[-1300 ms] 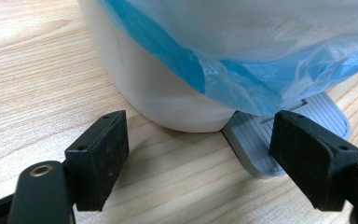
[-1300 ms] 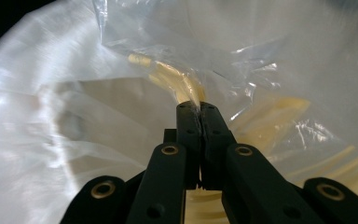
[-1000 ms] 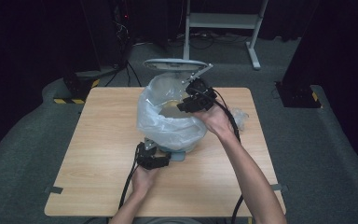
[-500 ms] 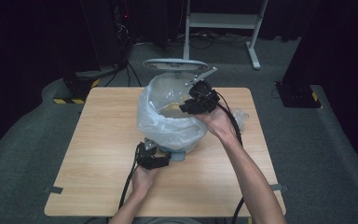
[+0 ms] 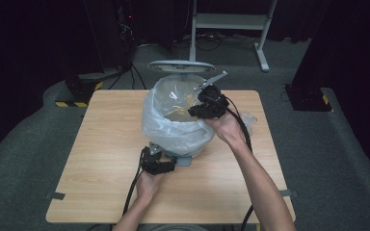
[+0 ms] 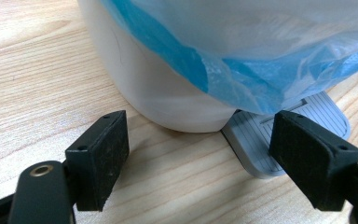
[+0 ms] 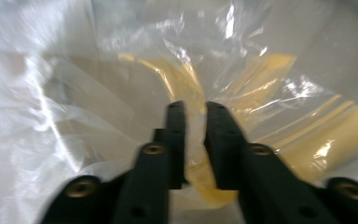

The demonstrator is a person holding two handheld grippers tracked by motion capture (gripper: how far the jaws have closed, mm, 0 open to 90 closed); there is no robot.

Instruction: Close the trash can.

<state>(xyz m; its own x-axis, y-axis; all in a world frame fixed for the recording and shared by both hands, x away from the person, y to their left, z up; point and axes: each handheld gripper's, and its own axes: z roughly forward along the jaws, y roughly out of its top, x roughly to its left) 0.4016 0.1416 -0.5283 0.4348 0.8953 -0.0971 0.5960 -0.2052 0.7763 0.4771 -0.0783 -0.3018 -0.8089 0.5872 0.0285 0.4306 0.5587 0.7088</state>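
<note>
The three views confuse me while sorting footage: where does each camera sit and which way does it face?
High view: above the person's side, looking forward and down at the table; forearms enter from below.
Left gripper view: on the left tool, low, facing the bin and pedal.
Right gripper view: on the right tool, looking into the bag.
Shared: the bag.

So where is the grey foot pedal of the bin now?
The grey pedal lies flat on the table at the white bin's base, between the left gripper's open jaws, nearer the right-hand jaw in the left gripper view.
</note>
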